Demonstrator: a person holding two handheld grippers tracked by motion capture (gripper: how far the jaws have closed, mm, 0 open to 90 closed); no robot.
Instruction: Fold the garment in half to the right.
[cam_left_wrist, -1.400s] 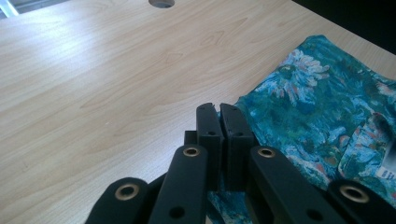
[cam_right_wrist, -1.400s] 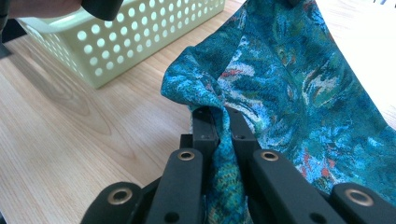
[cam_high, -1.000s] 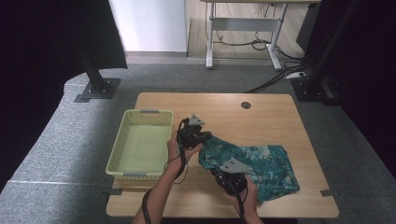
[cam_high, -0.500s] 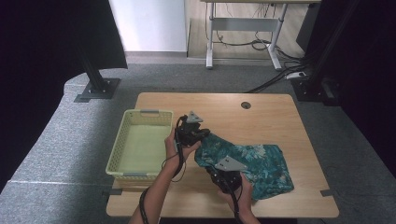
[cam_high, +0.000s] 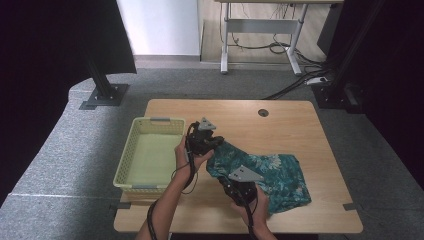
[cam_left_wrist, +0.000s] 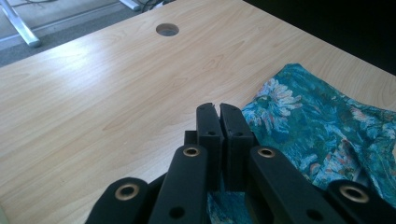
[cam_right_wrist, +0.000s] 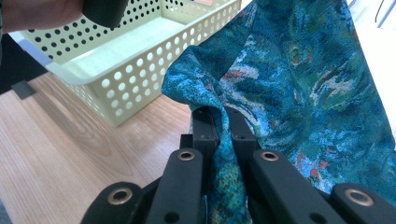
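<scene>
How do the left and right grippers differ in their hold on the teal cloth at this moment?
The left gripper sits at the teal floral cloth's far corner, nearest the yellow basket; the right gripper works the near edge. In the right gripper view, fabric is plainly pinched between the right gripper's jaws; in the left gripper view, the left gripper's tips meet with cloth only beneath them. Both are shut, each carrying a grey plate.

Grey carpet floor (cam_high: 100, 165), white wall (cam_high: 160, 25), black curtains (cam_high: 50, 50), wooden desk (cam_high: 260, 27) behind.
</scene>
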